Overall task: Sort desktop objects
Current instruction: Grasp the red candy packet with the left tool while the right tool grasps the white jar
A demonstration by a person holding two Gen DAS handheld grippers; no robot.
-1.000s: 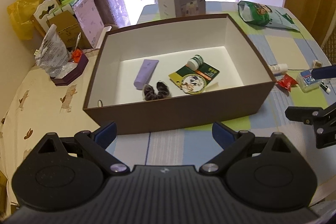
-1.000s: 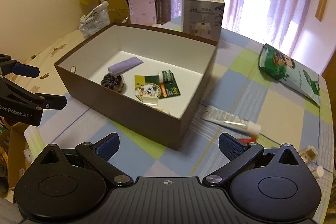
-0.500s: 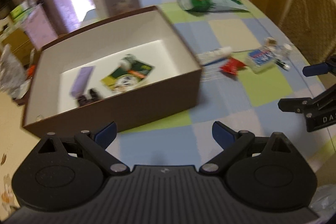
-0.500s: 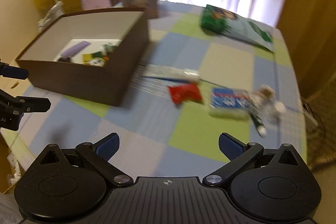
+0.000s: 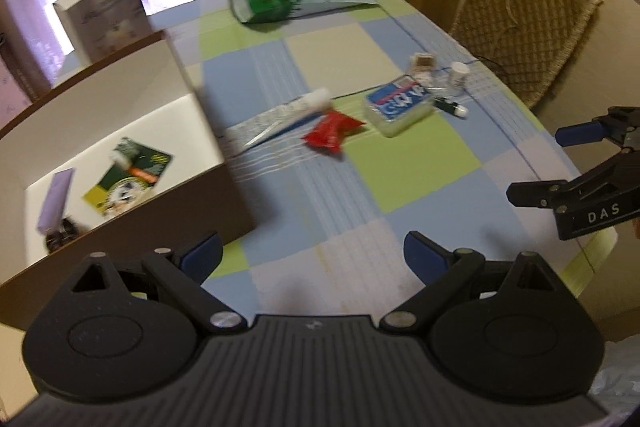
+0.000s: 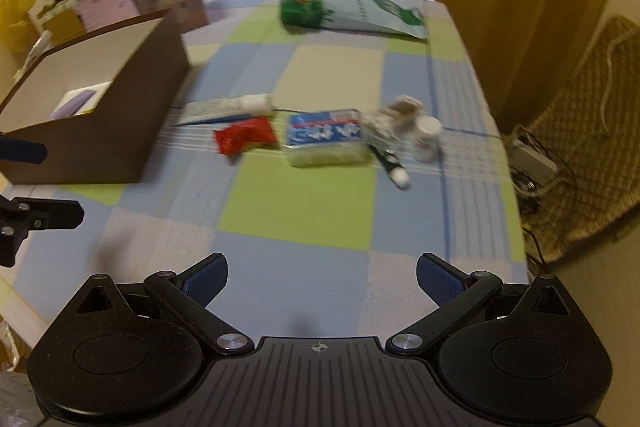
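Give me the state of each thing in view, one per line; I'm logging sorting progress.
left gripper: jaws open, empty.
right gripper: jaws open, empty.
brown box: open-topped, some items already inside.
purple tube: lying in the box.
white tube: lying on the table.
red packet: on the table.
blue-labelled pack: flat on the table.

One brown box (image 5: 224,215) holds one purple tube (image 5: 56,201), one green card (image 5: 132,179), one small white-capped bottle (image 5: 120,157) and one dark item (image 5: 60,241), too blurred to identify. On the checked cloth (image 6: 296,203): one white tube (image 6: 228,105), one red packet (image 6: 244,139), one blue-labelled pack (image 6: 324,135), one white bottle (image 6: 426,139), one green pen-like stick (image 6: 390,165), one green bag (image 6: 348,9). One white carton (image 5: 104,11) stands behind.
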